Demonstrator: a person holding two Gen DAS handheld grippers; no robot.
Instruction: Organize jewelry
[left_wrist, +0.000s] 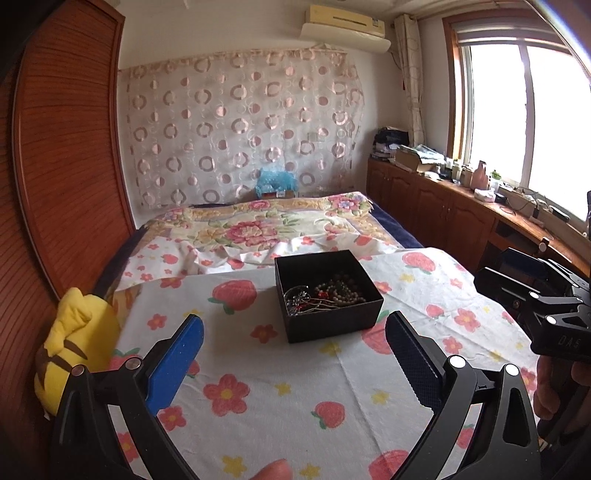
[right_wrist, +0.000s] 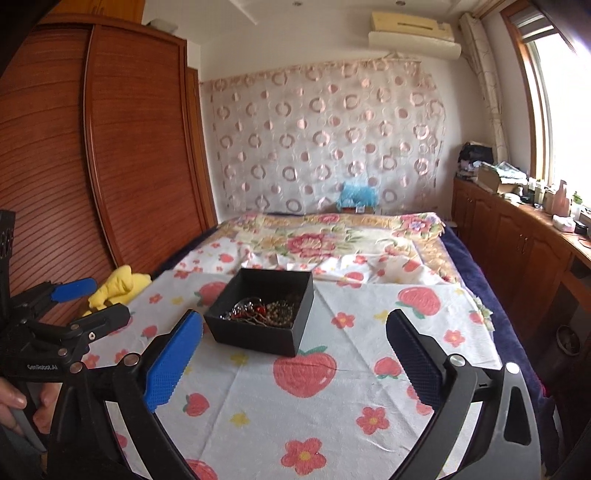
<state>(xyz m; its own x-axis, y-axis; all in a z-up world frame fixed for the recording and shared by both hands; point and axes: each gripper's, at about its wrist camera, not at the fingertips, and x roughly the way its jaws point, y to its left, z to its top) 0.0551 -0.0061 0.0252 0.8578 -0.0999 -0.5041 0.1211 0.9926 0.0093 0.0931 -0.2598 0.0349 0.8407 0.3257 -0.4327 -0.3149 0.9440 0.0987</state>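
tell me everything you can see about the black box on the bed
The black box is small, square and lidless, with matte, card-like walls. It sits flat on the strawberry-print sheet, its corner turned toward the cameras. Inside lies a tangled heap of jewelry: brownish beads, silvery chains and a few red pieces, bunched toward one side. Nothing touches the box but the sheet; both grippers are clear of it.

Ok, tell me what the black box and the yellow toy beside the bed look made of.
The box looks like stiff matte cardboard: thin straight walls, crisp corners, no shine. The yellow toy looks like soft plush fabric: puffy, creased, with stitched brown marks. Neither can be confirmed by sight alone.
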